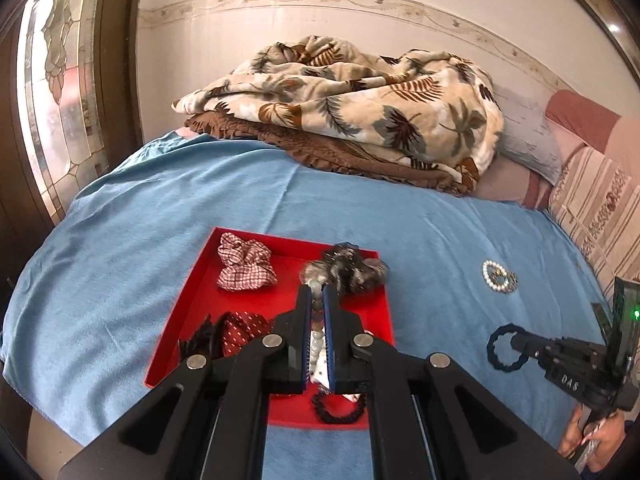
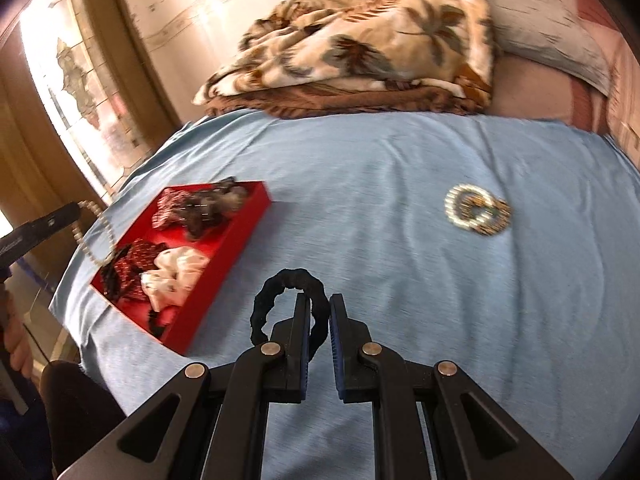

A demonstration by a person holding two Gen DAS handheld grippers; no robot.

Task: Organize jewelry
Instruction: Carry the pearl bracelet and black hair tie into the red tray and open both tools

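Gripping pearl strand (image 1: pixel 317 322) and, seemingly, black scrunchie (image 2: pixel 280 300), jaws closed.

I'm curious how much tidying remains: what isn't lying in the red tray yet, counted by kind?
Bead string, in left gripper: 1
Black scrunchie, in right gripper: 1
Beaded loops on sheet: 2
Total: 4

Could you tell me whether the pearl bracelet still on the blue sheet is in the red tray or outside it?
Outside. The pearl bracelet lies on the blue sheet, well apart from the red tray.
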